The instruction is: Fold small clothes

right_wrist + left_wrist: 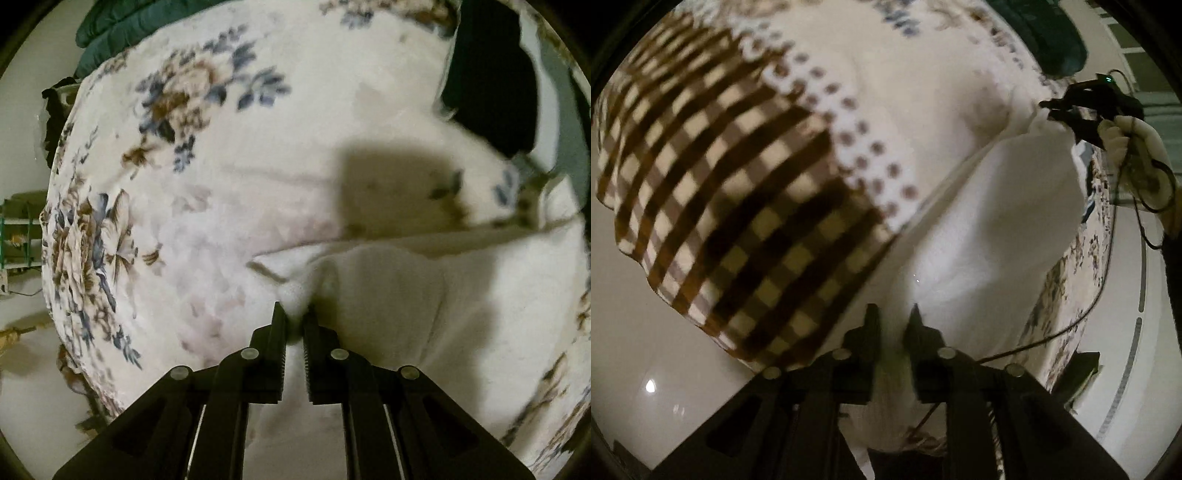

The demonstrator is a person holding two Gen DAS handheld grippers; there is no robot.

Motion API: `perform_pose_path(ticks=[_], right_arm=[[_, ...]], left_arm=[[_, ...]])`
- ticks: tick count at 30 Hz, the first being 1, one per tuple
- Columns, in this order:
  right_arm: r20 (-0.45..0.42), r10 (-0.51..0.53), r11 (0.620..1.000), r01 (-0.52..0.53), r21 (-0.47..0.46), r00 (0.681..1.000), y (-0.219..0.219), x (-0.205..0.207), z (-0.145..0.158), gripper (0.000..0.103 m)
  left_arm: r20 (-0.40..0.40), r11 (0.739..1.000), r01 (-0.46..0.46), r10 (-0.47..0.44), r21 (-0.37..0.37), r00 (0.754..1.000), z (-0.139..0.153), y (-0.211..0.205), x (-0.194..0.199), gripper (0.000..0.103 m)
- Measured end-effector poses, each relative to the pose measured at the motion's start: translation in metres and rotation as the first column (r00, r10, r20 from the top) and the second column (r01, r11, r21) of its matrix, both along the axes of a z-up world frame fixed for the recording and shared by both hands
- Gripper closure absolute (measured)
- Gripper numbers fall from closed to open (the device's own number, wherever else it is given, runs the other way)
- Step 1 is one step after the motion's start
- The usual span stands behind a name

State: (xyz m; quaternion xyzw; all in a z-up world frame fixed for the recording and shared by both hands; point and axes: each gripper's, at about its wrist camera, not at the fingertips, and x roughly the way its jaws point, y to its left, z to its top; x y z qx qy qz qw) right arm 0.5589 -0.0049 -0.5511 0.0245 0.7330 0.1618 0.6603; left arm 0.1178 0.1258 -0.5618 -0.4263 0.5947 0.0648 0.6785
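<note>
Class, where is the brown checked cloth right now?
In the left wrist view, the brown checked cloth fills the left side, lying on the bed beside the white garment.

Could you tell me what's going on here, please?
A person with a gripper in each hand is folding a white garment over a floral bedspread. The left gripper and the right gripper each pinch an edge of it, holding it stretched between them. A brown checked cloth lies beside it. The fold isn't finished yet.
</note>
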Motion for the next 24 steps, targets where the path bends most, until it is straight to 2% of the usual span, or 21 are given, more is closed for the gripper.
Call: perform_pose_path(ticks=[1, 2, 4, 6, 7, 10, 13, 16, 17, 18, 19, 21, 24], right_arm=[[-0.023, -0.015, 1.000, 0.015, 0.019, 1.000, -0.002, -0.003, -0.003, 0.081], [-0.058, -0.027, 0.998, 0.030, 0.055, 0.998, -0.006, -0.010, -0.005, 0.067], [-0.090, -0.022, 0.991, 0.034, 0.132, 0.996, -0.022, -0.036, 0.005, 0.052], [-0.071, -0.004, 0.987, 0.016, 0.161, 0.997, -0.040, -0.069, 0.022, 0.052], [-0.055, 0.003, 0.988, 0.005, 0.154, 0.998, -0.058, -0.097, 0.034, 0.052], [-0.059, -0.012, 0.992, 0.019, 0.126, 0.998, -0.100, -0.172, 0.044, 0.052], [-0.178, -0.076, 0.992, 0.092, 0.083, 0.981, -0.144, -0.263, 0.020, 0.052], [-0.333, -0.168, 0.978, 0.200, 0.065, 0.928, -0.175, -0.342, -0.025, 0.052], [-0.361, -0.207, 0.964, 0.253, 0.085, 0.909, -0.182, -0.364, -0.038, 0.056], [-0.367, -0.234, 0.951, 0.290, 0.106, 0.900, -0.186, -0.377, -0.045, 0.067], [-0.372, -0.277, 0.932, 0.342, 0.119, 0.886, -0.192, -0.394, -0.051, 0.097], [-0.346, -0.344, 0.909, 0.402, 0.110, 0.873, -0.201, -0.411, -0.051, 0.098], [-0.265, -0.383, 0.904, 0.418, 0.092, 0.885, -0.213, -0.430, -0.036, 0.101]], left_arm=[[-0.018, 1.000, -0.001, 0.001, -0.005, 1.000, -0.002, 0.004, -0.002, 0.083], [-0.027, 1.000, -0.001, 0.001, -0.006, 1.000, -0.003, 0.008, -0.004, 0.082], [-0.023, 1.000, 0.000, 0.000, -0.001, 1.000, 0.000, 0.017, -0.011, 0.076], [-0.017, 1.000, 0.017, -0.017, 0.009, 1.000, 0.006, 0.019, -0.014, 0.069], [-0.021, 0.999, 0.031, -0.031, 0.016, 0.999, 0.005, 0.018, -0.012, 0.062], [-0.032, 0.995, 0.093, -0.091, 0.046, 0.995, 0.007, 0.008, -0.005, 0.058], [-0.068, 0.982, 0.165, -0.159, 0.090, 0.985, -0.002, -0.007, 0.003, 0.058], [-0.109, 0.961, 0.218, -0.201, 0.171, 0.973, -0.008, -0.025, 0.009, 0.061], [-0.105, 0.956, 0.219, -0.202, 0.195, 0.974, -0.007, -0.029, 0.009, 0.073], [-0.096, 0.951, 0.219, -0.203, 0.216, 0.974, -0.004, -0.032, 0.009, 0.087], [-0.092, 0.949, 0.220, -0.204, 0.225, 0.975, -0.002, -0.034, 0.009, 0.099], [-0.083, 0.947, 0.197, -0.182, 0.255, 0.980, 0.006, -0.038, 0.011, 0.099], [-0.052, 0.954, 0.162, -0.154, 0.253, 0.987, 0.021, -0.036, 0.004, 0.099]])
